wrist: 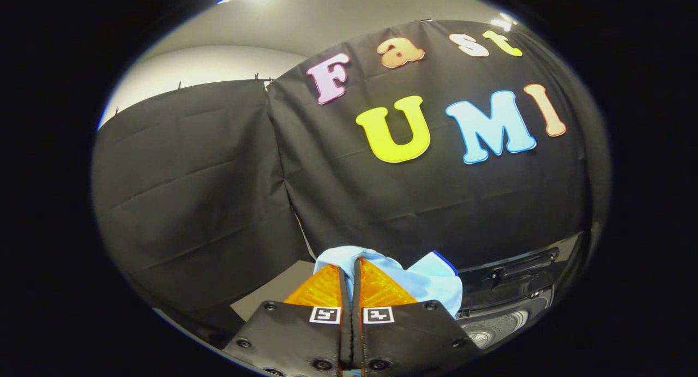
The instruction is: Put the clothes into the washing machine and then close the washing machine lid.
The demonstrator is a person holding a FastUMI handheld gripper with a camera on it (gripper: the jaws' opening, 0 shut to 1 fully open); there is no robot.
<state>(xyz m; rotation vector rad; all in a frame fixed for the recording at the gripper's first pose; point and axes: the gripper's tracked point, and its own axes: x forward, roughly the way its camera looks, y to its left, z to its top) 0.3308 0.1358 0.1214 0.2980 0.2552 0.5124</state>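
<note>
I have the gripper (350, 268) at the bottom centre of the frame, its two fingers (322, 289) pressed nearly together with only a thin dark seam between them. They are clenched on a light blue garment (431, 281), which bunches up over the fingertips and spills to the lower right of them; a darker blue edge shows on its right corner. The cloth looks pinched between both fingers, with a fold poking up just above the tips.

At the lower right of the frame, beyond and beside the garment, I see the washing machine (518, 273): a dark, glossy top with a recessed handle-like slot, and below it a paler curved part with concentric rings, near the edge of my view. Whether its lid is up or down I cannot tell from here.

Behind everything hangs the black cloth wall (191, 202), with a pale ceiling (218, 60) above it at the upper left.
</note>
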